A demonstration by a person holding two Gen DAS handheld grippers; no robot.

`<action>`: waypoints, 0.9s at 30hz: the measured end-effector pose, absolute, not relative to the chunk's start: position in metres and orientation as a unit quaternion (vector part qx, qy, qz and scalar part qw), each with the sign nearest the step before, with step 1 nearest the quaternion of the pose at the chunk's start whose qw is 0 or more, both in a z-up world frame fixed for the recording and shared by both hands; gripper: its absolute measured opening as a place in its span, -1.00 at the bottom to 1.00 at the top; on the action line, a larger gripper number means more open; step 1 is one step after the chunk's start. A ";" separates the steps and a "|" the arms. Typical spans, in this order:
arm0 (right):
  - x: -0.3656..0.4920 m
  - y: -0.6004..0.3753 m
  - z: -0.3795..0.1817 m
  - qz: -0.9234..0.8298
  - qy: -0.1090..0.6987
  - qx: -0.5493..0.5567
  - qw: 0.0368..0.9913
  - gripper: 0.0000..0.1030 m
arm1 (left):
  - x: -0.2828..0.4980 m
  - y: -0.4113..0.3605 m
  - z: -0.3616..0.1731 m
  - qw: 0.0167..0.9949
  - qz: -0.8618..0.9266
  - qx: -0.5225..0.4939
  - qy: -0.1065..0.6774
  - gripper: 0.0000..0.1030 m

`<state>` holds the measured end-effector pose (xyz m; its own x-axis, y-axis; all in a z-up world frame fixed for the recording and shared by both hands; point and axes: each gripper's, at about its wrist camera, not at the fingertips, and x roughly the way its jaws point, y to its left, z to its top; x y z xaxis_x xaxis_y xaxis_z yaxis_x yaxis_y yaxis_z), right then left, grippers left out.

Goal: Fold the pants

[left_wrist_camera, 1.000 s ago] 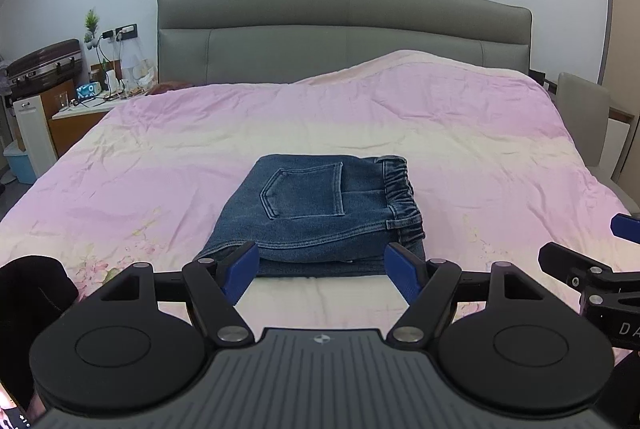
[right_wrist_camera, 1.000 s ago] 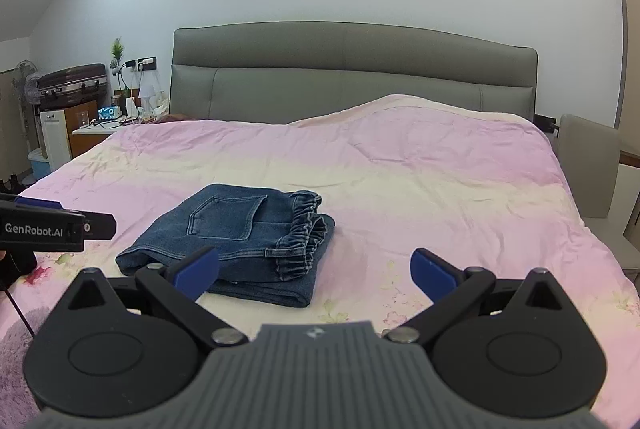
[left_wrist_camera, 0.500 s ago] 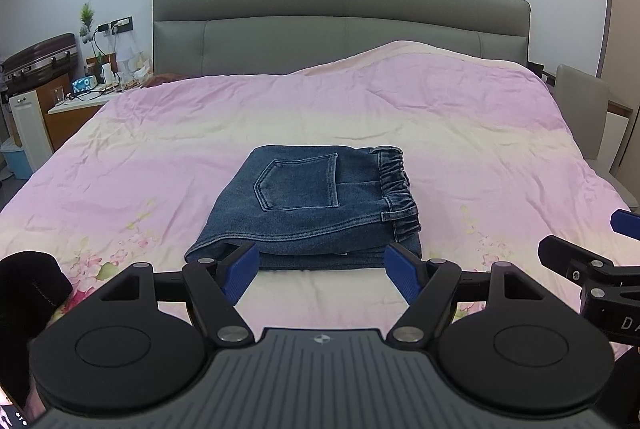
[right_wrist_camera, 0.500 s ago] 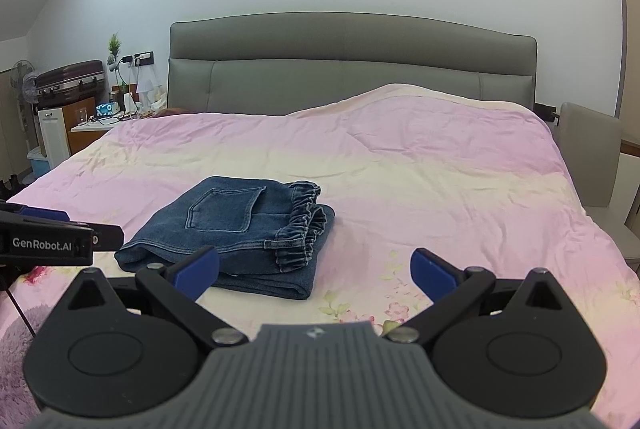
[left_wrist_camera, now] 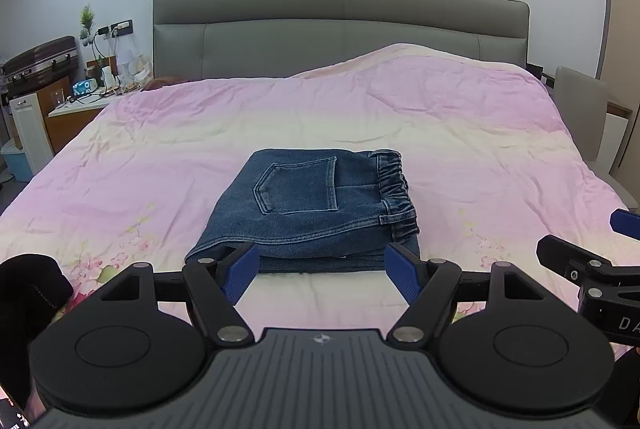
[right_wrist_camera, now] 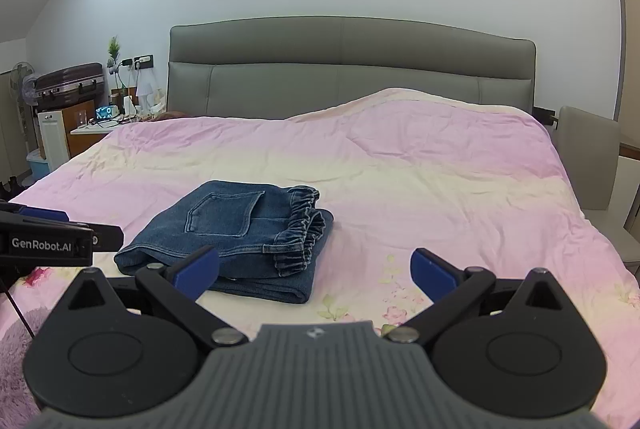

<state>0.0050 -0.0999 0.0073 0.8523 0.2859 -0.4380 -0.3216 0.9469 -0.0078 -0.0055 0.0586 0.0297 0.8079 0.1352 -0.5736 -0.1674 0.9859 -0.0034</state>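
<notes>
The blue denim pants (left_wrist_camera: 308,213) lie folded in a compact stack on the pink bedspread (left_wrist_camera: 460,149), back pocket up, elastic waistband on the right. They also show in the right wrist view (right_wrist_camera: 236,233). My left gripper (left_wrist_camera: 322,271) is open and empty, held just short of the stack's near edge. My right gripper (right_wrist_camera: 316,271) is open and empty, to the right of the stack's near corner. Each gripper shows at the edge of the other's view.
A grey padded headboard (left_wrist_camera: 340,25) stands at the far end. A nightstand (left_wrist_camera: 76,109) with cables and small items, and a suitcase (left_wrist_camera: 40,59), are at the left. A grey chair (left_wrist_camera: 580,117) stands at the bed's right side.
Both grippers have drawn back and risen slightly from the folded pants, which now sit a little farther away. The jaws stayed open and the pants did not move.
</notes>
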 end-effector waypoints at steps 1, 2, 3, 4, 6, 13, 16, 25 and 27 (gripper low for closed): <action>0.005 -0.100 0.007 0.158 0.221 -0.040 0.962 0.90 | -0.006 0.058 0.030 0.951 0.080 -0.026 0.299 0.64; 0.005 -0.100 0.007 0.158 0.221 -0.040 0.962 0.90 | -0.006 0.058 0.030 0.950 0.080 -0.025 0.299 0.64; 0.005 -0.101 0.008 0.157 0.221 -0.039 0.962 0.90 | -0.005 0.058 0.030 0.951 0.080 -0.024 0.299 0.64; 0.005 -0.101 0.008 0.157 0.221 -0.038 0.962 0.90 | -0.005 0.057 0.030 0.951 0.079 -0.023 0.299 0.64; 0.005 -0.101 0.008 0.157 0.221 -0.038 0.962 0.90 | -0.006 0.056 0.030 0.951 0.079 -0.021 0.299 0.64; 0.006 -0.102 0.008 0.155 0.220 -0.037 0.962 0.90 | -0.006 0.055 0.031 0.951 0.081 -0.020 0.298 0.64; 0.005 -0.101 0.009 0.154 0.220 -0.035 0.963 0.90 | -0.007 0.054 0.032 0.951 0.082 -0.019 0.297 0.64; 0.004 -0.101 0.009 0.154 0.219 -0.038 0.963 0.90 | -0.007 0.054 0.033 0.951 0.084 -0.018 0.296 0.64; 0.004 -0.101 0.009 0.154 0.219 -0.038 0.963 0.90 | -0.007 0.054 0.032 0.951 0.085 -0.019 0.296 0.64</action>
<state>0.0042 -0.1010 0.0086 0.8566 0.2799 -0.4335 -0.3129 0.9498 -0.0051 -0.0073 0.0540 0.0323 0.8109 0.1493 -0.5659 -0.1723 0.9850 0.0130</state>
